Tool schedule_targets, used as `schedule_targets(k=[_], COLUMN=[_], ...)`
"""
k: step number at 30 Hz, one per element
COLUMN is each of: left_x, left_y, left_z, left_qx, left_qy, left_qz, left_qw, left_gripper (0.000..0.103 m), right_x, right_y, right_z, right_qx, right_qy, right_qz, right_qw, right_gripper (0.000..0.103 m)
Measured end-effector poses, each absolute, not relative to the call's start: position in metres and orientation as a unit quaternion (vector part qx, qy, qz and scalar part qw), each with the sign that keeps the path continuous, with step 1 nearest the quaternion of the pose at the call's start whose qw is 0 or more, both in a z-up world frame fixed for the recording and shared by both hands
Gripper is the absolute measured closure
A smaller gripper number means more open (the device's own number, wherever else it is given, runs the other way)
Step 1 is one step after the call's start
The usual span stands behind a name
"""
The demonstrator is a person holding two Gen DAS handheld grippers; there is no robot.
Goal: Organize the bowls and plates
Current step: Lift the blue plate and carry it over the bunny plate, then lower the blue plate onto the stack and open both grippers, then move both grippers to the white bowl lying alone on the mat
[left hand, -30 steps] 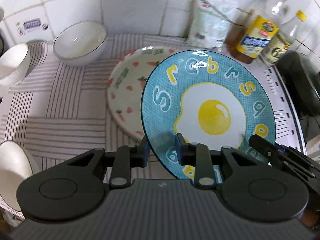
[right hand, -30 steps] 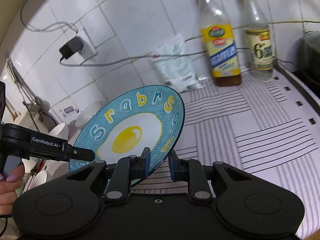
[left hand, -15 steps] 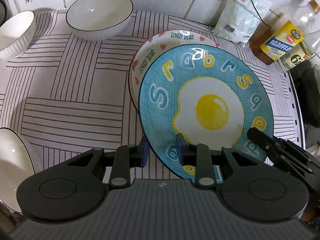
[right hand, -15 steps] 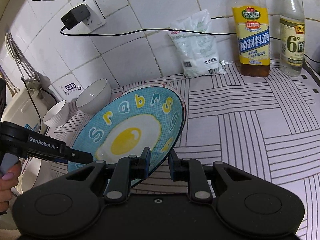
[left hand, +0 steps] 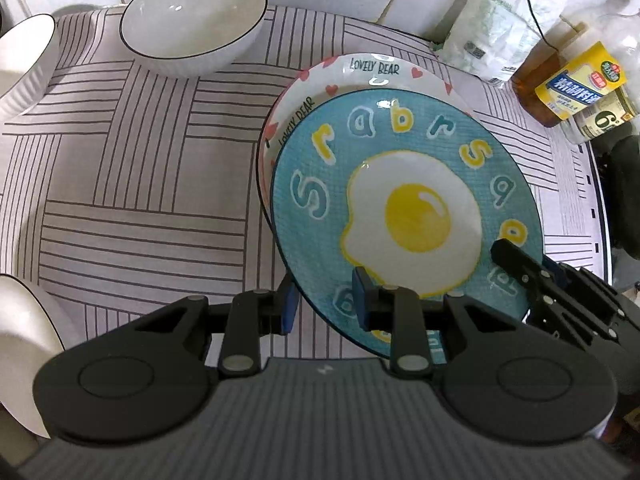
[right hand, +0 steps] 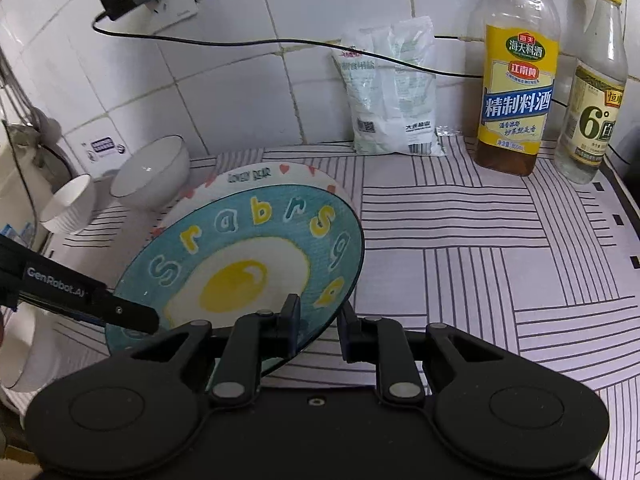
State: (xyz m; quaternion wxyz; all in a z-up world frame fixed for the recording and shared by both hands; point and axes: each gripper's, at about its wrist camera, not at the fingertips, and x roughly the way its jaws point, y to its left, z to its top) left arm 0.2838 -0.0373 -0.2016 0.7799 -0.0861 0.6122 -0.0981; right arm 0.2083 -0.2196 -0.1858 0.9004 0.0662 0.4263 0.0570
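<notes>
Both grippers hold one blue fried-egg plate (left hand: 404, 216) by its near rim. Left gripper (left hand: 325, 306) has its fingers closed across the rim at the plate's left; right gripper (right hand: 318, 322) pinches the rim at its right. Tilted, the plate sits over a white "Lovely Bear" plate (left hand: 360, 70) on the striped counter (left hand: 132, 168). Two white bowls (left hand: 192, 16) stand near the tiled wall.

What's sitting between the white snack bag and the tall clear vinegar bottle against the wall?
The yellow-labelled cooking wine bottle stands between the bag and the vinegar bottle, clearest in the right wrist view.
</notes>
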Motion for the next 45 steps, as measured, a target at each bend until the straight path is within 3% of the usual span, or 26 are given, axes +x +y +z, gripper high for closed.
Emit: schedule_targets(k=[3, 12, 24, 29, 32, 35, 39, 45], left_x=[0.287, 0.292, 0.296, 0.281, 0.272, 0.260, 0.242, 0.215], left_y=[-0.038, -0.048, -0.048, -0.049, -0.045, -0.038, -0.029, -0.005], left_z=[-0.202, -0.201, -0.203, -0.184, -0.170, -0.154, -0.130, -0.102], left_qx=[-0.078, -0.060, -0.049, -0.034, -0.024, -0.023, 0.002, 0.008], left_qy=[0.617, 0.626, 0.622, 0.609, 0.603, 0.595, 0.584, 0.572], left_qz=[-0.096, -0.076, -0.066, -0.078, -0.081, -0.084, -0.094, -0.113], left_qw=[0.777, 0.774, 0.779, 0.789, 0.794, 0.799, 0.806, 0.812], left_gripper=[0.077, 0.076, 0.077, 0.074, 0.071, 0.062, 0.055, 0.048], right_x=[0.208, 0.207, 0.214, 0.205, 0.200, 0.194, 0.184, 0.169], right_y=[-0.216, -0.192, -0.193, -0.179, -0.177, -0.182, -0.179, -0.168], right_z=[-0.187, -0.195, -0.208, -0.207, -0.192, -0.172, -0.146, -0.119], right_qx=[0.055, -0.010, 0.005, -0.039, -0.050, -0.035, -0.032, 0.001], right_qy=[0.423, 0.427, 0.413, 0.394, 0.391, 0.394, 0.393, 0.402], right_qz=[0.055, 0.023, 0.017, 0.002, -0.009, -0.009, -0.003, 0.001], right_qw=[0.903, 0.904, 0.911, 0.918, 0.919, 0.919, 0.919, 0.915], right_gripper=[0.078, 0.062, 0.061, 0.062, 0.062, 0.061, 0.049, 0.040])
